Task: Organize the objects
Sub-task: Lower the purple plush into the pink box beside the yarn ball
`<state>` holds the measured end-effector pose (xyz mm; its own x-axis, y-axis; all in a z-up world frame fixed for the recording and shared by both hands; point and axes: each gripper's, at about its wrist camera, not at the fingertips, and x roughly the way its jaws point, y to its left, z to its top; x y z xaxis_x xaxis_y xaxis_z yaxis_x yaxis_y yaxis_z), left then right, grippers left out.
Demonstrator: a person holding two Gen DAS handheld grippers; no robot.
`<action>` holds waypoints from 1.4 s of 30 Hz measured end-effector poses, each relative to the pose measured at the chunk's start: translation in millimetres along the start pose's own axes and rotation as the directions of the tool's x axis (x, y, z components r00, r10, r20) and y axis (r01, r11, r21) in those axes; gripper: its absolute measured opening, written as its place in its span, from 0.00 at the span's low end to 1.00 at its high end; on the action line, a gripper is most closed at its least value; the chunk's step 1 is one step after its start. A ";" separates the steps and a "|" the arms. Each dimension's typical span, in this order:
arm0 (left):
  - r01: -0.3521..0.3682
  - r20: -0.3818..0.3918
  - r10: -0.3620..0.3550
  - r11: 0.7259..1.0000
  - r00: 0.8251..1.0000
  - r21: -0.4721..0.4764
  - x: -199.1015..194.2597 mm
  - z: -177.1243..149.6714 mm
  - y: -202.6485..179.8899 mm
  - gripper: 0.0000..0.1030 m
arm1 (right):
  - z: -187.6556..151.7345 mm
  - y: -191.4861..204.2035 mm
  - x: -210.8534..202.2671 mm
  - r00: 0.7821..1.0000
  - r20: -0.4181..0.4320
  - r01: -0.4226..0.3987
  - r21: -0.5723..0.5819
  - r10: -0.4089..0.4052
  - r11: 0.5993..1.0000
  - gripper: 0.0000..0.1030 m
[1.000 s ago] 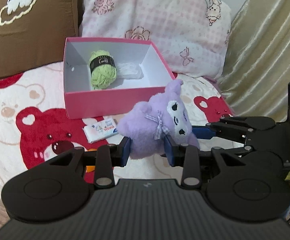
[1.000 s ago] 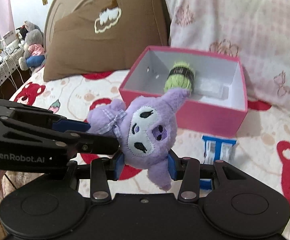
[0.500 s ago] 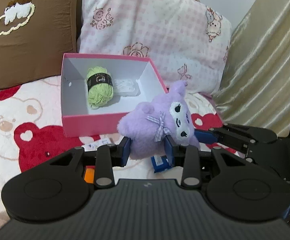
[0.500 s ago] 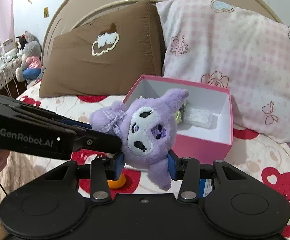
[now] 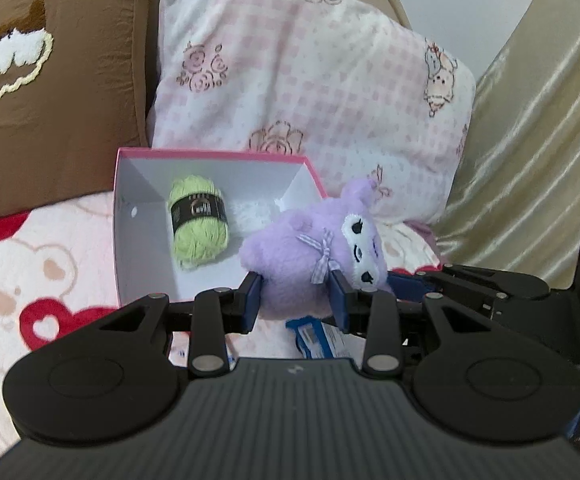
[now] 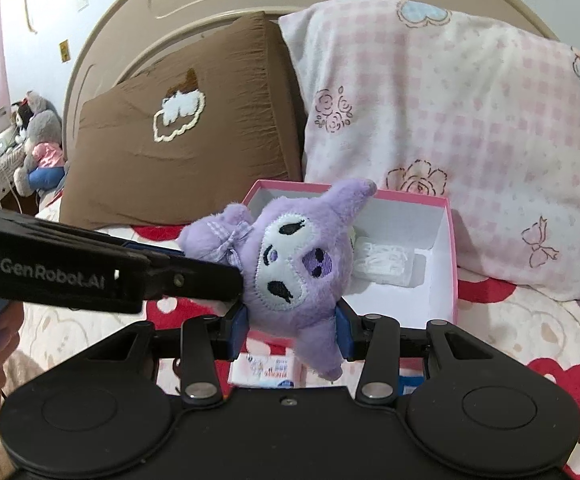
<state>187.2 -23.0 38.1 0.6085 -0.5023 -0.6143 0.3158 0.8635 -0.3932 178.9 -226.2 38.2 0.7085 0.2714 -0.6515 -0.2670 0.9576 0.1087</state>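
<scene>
Left wrist view: purple plush toy (image 5: 310, 264) pinched by left hand-held gripper (image 5: 296, 300) and right hand-held gripper (image 6: 292, 330) together, held above near edge of pink box (image 5: 130, 240) on bed (image 5: 30, 280), green yarn (image 5: 198, 220) inside

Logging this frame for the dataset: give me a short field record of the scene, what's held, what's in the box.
held: purple plush toy
left gripper: shut on the plush's body
right gripper: shut on the plush's head
target: open pink box on the bed
box contents: green yarn ball, clear packet
loose on blanket: white tissue pack, blue package
behind box: brown pillow, pink checked pillow
</scene>
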 end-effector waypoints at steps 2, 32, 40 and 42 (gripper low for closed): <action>0.003 0.001 -0.003 1.000 1.000 -0.002 8.3 5.3 6.3 0.33 | 6.2 -3.9 7.9 1.000 -0.001 -0.003 0.007 0.003 1.000 0.47; 0.052 -0.137 -0.074 0.986 0.988 -0.160 184.9 10.9 70.9 0.35 | -0.2 -87.1 152.0 0.987 -0.154 0.074 0.175 -0.047 0.982 0.47; 0.045 -0.167 -0.078 0.980 0.983 -0.194 206.3 1.5 75.5 0.36 | -4.7 -95.0 166.3 0.976 -0.205 0.118 0.190 -0.078 0.975 0.47; 0.048 -0.181 -0.085 0.979 0.980 -0.198 210.6 -1.7 77.1 0.36 | -8.1 -96.0 168.3 0.974 -0.213 0.123 0.199 -0.080 0.972 0.47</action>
<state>338.5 -62.3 -122.8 0.4375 -0.5734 -0.6927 0.1940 0.8124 -0.5500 318.5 -273.3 -88.0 0.5720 0.1672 -0.8030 -0.0418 0.9837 0.1751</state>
